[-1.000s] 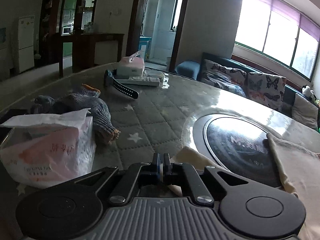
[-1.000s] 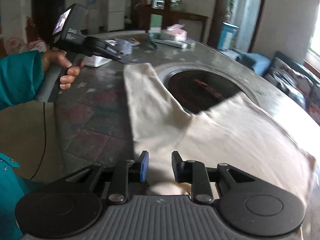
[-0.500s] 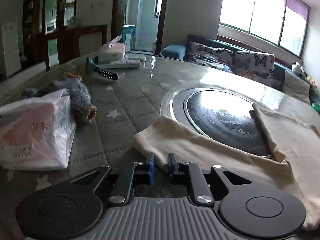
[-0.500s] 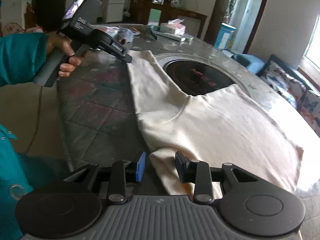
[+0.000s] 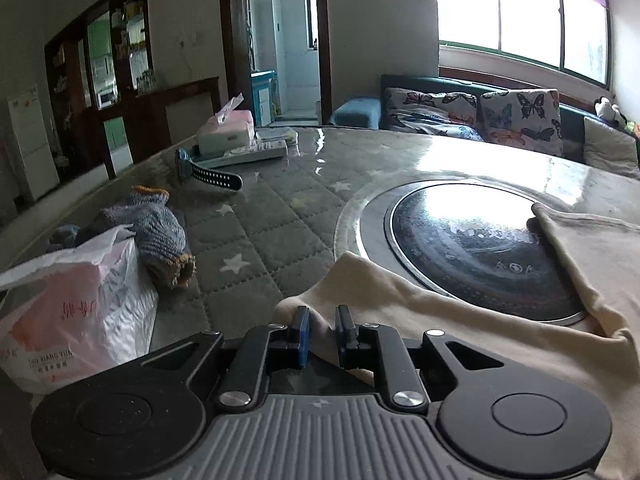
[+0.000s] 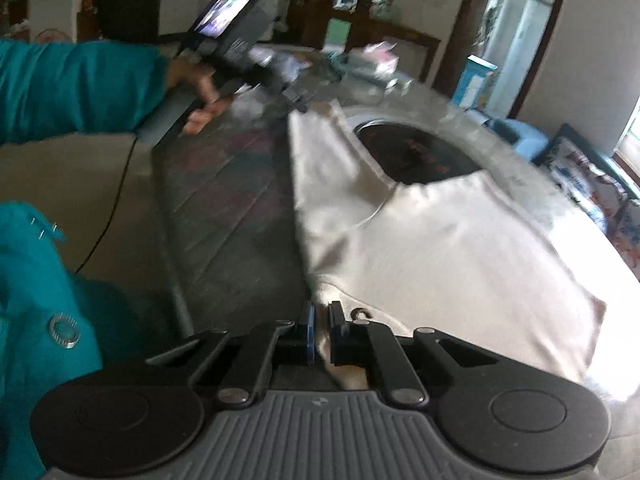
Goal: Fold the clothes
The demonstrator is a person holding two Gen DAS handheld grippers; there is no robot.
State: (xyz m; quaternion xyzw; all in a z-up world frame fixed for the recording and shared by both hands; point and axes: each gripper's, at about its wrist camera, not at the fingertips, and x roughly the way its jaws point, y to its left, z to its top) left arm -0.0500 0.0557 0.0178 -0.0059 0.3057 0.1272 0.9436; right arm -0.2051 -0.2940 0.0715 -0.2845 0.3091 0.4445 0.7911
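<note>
Two claws work one cream garment [image 6: 440, 240], spread flat on the round worktop [image 5: 260, 232] w/ a grey star-quilted cover under glass.

Left claw [image 5: 322, 330]: jaws parted a little, a raised fold of the garment's sleeve end [image 5: 320, 320] sits between them; fingers [image 5: 301, 332] look to touch the cloth, but a firm clench can't be told. In the right wrist view this claw [image 6: 298, 100] shows at 11 o'clock, held by a hand [image 6: 200, 88] in a teal sleeve [image 6: 80, 84], tip at the far sleeve end.

Right claw [image 6: 322, 336]: jaws nearly closed, clenched on the garment's near edge, cloth bunched between the fingers [image 6: 309, 334]. View is motion-blurred.

Garment partly covers the dark round hotplate [image 5: 472, 240] set in the worktop centre: one sleeve along its 7 o'clock rim, body over its 3–4 o'clock side.

Other items, left wrist view: white/pink plastic bag [image 5: 68, 308] at 9 o'clock, knitted gloves [image 5: 156, 232] just behind it, watch w/ dark strap [image 5: 208, 172] at 11, remote [image 5: 252, 152] and pink tissue box [image 5: 228, 128] beyond. Sofa w/ butterfly cushions [image 5: 480, 116] at 1 o'clock, off the worktop.
</note>
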